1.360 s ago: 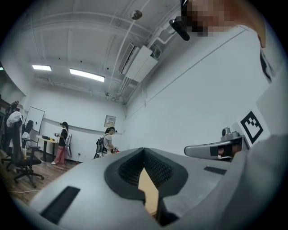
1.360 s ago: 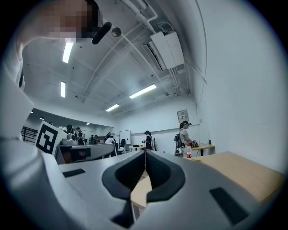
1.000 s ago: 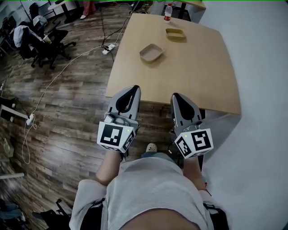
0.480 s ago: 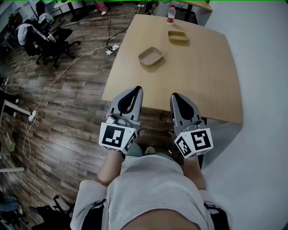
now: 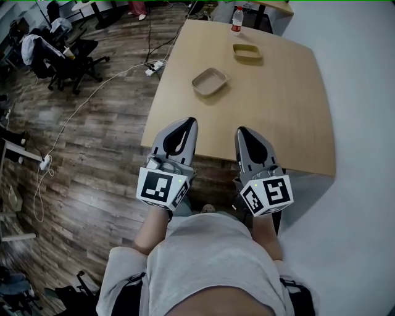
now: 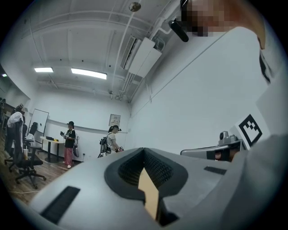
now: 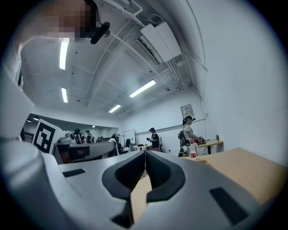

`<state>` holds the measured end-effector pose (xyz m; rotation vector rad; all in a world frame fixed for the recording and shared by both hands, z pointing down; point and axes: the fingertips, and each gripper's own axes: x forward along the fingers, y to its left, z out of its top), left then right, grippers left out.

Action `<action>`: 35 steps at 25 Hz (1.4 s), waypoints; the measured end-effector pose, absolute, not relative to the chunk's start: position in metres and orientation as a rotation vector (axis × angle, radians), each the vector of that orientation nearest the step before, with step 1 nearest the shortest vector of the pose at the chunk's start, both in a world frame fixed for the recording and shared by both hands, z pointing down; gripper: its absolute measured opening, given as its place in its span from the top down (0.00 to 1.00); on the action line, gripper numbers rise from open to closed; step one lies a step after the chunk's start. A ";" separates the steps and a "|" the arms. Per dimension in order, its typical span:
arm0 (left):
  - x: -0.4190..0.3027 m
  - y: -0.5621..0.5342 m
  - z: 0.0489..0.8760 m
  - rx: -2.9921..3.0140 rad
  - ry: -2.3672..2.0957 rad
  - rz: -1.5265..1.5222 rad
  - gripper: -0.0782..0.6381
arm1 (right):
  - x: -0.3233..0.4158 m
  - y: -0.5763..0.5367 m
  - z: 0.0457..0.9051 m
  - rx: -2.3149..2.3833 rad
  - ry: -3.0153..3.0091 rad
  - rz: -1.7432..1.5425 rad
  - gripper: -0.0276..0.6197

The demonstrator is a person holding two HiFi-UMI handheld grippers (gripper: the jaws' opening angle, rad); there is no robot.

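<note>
In the head view my left gripper (image 5: pixel 188 121) and right gripper (image 5: pixel 241 131) are held side by side close to the person's body, tips over the near edge of a light wooden table (image 5: pixel 278 111). Both are shut with nothing between the jaws. In the left gripper view the left gripper (image 6: pixel 144 149) has its tips meeting, and the same holds for the right gripper (image 7: pixel 145 152) in its own view. On the table farther off lie a beige tray (image 5: pixel 210 81), a tan tray (image 5: pixel 247 52) and a bottle (image 5: pixel 237 19) with a red label.
A white wall (image 5: pixel 364 123) runs along the table's right side. Wood floor (image 5: pixel 92 154) with cables lies left; office chairs (image 5: pixel 55 58) stand at far left. The gripper views show people standing (image 6: pixel 69 143) by desks at the far wall.
The head view has shifted slightly: table and trays sit a little lower and to the right in frame. Both grippers stay shut, side by side, much as before.
</note>
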<state>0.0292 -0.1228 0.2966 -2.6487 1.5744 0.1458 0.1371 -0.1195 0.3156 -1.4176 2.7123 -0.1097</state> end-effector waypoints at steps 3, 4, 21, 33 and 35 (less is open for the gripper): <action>0.016 -0.140 0.295 -2.663 1.565 0.149 0.87 | 0.125 -0.135 0.314 -1.440 2.701 -0.111 0.94; 0.011 -0.145 0.295 -2.670 1.560 0.149 0.87 | 0.121 -0.140 0.313 -1.449 2.697 -0.110 0.94; -0.039 -0.233 0.299 -2.817 1.325 0.131 0.87 | 0.062 -0.209 0.318 -1.670 2.565 -0.135 0.94; -0.050 -0.280 0.302 -2.910 1.118 0.123 0.87 | 0.043 -0.242 0.325 -1.830 2.439 -0.147 0.94; -0.053 -0.284 0.303 -2.925 1.091 0.124 0.87 | 0.039 -0.244 0.326 -1.860 2.420 -0.154 0.94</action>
